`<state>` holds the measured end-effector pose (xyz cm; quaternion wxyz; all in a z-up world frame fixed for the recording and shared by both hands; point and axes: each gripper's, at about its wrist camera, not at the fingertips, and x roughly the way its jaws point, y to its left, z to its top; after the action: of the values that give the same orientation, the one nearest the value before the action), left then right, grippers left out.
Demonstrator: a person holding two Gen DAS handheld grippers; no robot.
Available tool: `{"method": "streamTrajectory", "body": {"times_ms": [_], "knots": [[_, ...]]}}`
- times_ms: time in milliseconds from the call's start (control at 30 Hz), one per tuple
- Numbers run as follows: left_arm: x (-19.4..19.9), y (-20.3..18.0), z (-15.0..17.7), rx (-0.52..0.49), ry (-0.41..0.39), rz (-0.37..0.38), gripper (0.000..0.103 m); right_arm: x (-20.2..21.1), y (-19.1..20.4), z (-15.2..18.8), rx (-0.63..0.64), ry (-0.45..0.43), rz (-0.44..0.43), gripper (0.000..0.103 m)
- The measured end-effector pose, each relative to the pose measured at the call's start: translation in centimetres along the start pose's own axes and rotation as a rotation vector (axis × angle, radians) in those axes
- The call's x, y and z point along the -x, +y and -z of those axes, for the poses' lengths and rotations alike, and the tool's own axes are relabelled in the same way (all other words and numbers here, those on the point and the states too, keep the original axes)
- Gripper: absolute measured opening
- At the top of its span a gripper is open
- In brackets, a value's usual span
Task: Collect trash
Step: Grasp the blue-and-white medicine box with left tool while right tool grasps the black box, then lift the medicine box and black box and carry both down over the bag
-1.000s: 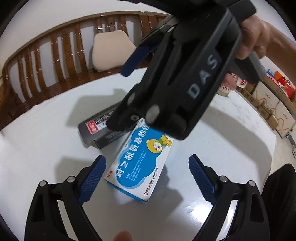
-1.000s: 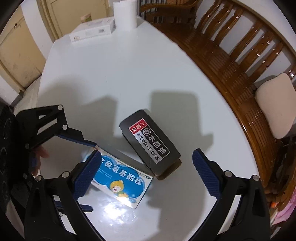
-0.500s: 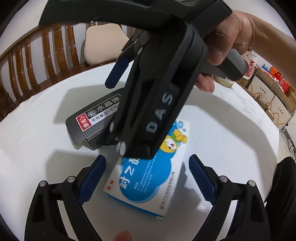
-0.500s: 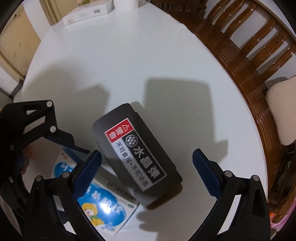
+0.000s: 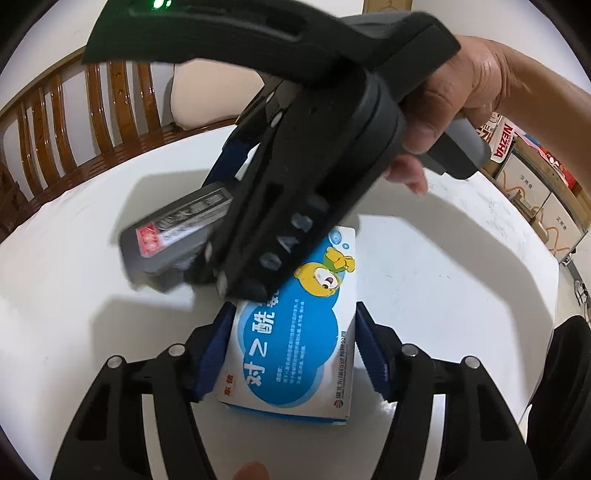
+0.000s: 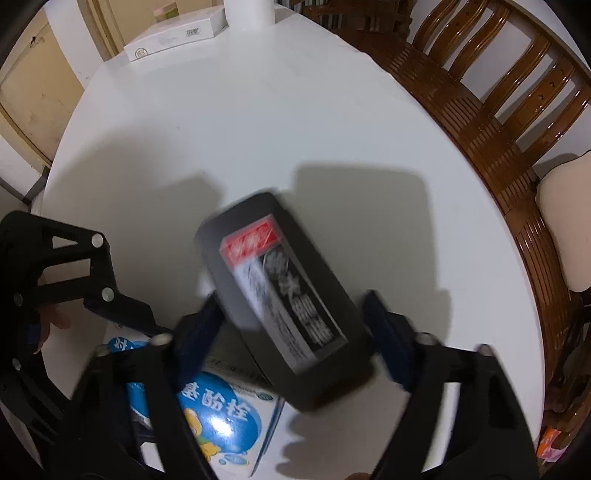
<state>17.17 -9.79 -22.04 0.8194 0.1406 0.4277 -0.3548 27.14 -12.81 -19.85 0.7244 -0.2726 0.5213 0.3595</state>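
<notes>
On the white table, you are pinching the blue box in your left gripper and the dark box in your right gripper, jaws just closing.

- A round white table lay under the fingers, glossy under overhead light.
- Beyond the fingertips curved a wooden bench with a cream cushion.
- Far ahead of the right fingers stood a white box and beige doors.
- Right of the left fingers, cartons sat on the floor.
</notes>
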Motion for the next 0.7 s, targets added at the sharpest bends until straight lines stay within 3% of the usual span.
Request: {"method": "streamTrajectory", "body": {"times_ms": [267,700], "knots": [[0.5,-0.3,0.4,0.030,0.013,-0.023,0.060,0.4,0.1,0.4,-0.035,-0.028,0.026,0.053],[5.2,-2.3,0.1,0.104,-0.043,-0.117,0.060,6.4,-0.8,2.6,-0.271,-0.221,0.067,0.052]]}}
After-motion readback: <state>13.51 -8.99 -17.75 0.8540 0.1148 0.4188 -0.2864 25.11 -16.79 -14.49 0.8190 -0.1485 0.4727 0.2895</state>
